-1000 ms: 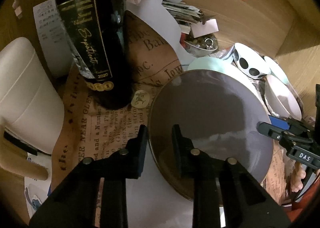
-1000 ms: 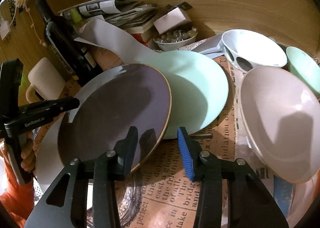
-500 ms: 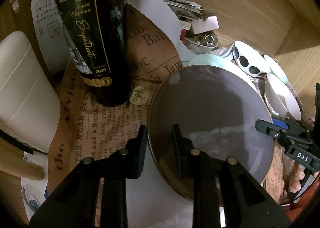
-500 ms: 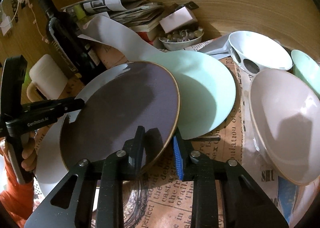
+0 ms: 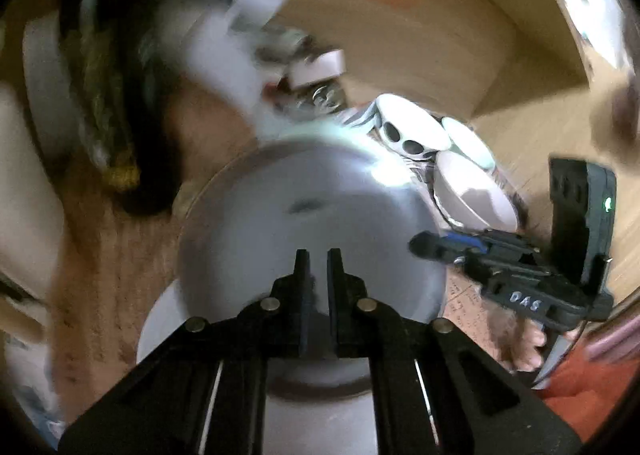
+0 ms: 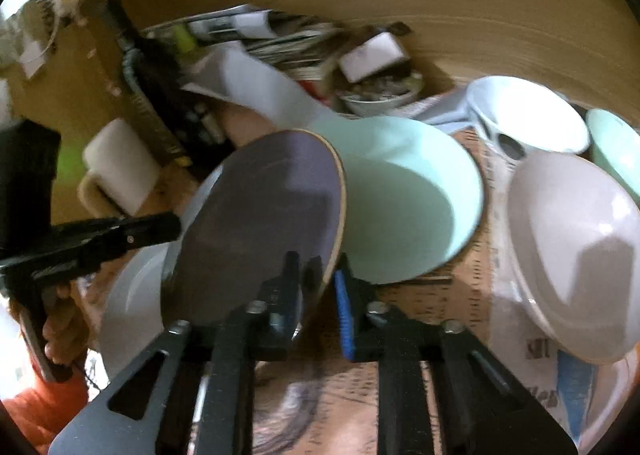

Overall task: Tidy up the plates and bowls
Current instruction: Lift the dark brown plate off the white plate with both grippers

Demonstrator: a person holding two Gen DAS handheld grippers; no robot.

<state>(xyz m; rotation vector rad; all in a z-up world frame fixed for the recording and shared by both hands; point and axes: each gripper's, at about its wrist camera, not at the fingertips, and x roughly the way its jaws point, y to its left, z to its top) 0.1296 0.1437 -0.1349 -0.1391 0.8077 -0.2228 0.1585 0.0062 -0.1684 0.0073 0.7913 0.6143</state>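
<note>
A dark grey plate with a tan rim [image 6: 256, 223] is tilted up on edge, gripped at both sides. My right gripper [image 6: 318, 287] is shut on its near right rim. My left gripper [image 5: 318, 287] is shut on its opposite rim; the plate looks pale and blurred in the left wrist view [image 5: 304, 223]. A mint green plate [image 6: 404, 199] lies flat behind it. A white plate [image 6: 128, 295] lies under the lifted one. A large pale pink bowl [image 6: 576, 251] sits to the right.
A white bowl with dark spots [image 6: 524, 119] and a mint bowl [image 6: 616, 147] stand at the back right. A wine bottle [image 6: 156, 87], a cream mug [image 6: 120, 167], papers and a small dish of trinkets [image 6: 380, 91] crowd the back. A wooden wall rises behind.
Both grippers have closed on the dark plate's rim and lifted it, tilting it up off the white plate. The left wrist view has swung and blurred.
</note>
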